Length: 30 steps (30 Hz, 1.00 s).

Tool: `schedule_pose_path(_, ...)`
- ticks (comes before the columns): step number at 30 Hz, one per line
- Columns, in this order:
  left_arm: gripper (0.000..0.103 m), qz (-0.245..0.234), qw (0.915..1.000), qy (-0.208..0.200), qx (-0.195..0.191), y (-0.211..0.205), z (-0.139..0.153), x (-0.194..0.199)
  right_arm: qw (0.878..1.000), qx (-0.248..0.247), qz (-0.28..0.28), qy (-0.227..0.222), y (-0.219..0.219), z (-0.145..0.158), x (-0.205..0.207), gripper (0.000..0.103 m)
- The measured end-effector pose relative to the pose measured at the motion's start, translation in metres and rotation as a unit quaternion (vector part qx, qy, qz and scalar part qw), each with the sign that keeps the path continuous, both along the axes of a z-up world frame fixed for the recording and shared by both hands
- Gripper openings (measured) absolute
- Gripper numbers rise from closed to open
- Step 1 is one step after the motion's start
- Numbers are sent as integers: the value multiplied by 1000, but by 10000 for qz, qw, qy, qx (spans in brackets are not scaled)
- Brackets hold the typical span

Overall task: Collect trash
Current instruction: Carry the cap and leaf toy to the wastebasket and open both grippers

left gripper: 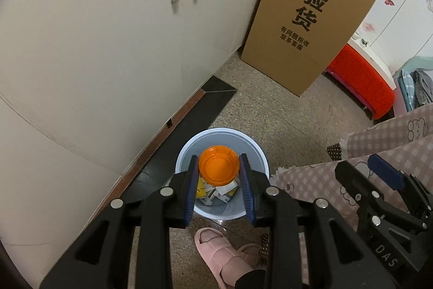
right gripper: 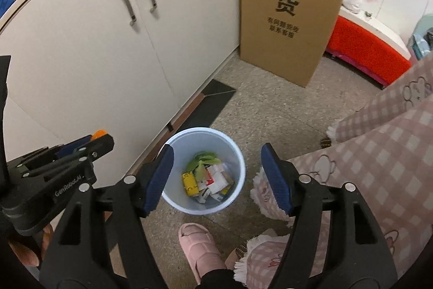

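Left wrist — orange bowl over bin rim

Orange cup: round, plastic, clamped on both sides above the bin. White bin: upright on the floor, holding crumpled cartons, a yellow pack and green scraps.

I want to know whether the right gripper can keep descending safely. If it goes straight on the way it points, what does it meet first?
Probably the trash inside the bin. The right gripper is open and empty, its line running into the bin's mouth.
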State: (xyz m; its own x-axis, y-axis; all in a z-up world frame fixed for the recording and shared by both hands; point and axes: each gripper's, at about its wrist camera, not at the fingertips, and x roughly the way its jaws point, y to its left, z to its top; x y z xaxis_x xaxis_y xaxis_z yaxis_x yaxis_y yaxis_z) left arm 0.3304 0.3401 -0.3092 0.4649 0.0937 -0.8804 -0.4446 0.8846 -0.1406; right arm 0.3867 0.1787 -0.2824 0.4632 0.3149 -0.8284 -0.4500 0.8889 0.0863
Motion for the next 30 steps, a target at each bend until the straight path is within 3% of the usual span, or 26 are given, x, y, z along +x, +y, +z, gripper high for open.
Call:
schedule_pose_path(24,30,-292,9995,-32,149,-33,13,30,9978,227,-602,-125,-31,5,7,69)
schedule_pose_path(25,40,-293,9995,-28,131,-33,13,31,9977,238,-616,-123,-32,5,8,69)
schedule_pose_path(26,59,-272,9996,-25,122,-33,13,32,9975,242,-653,-121,-34,5,8,70)
schedule_pose_path(30,72,-105,9997,-66,207,-30,13,30,9972,297,-681,-85,-37,5,10,70)
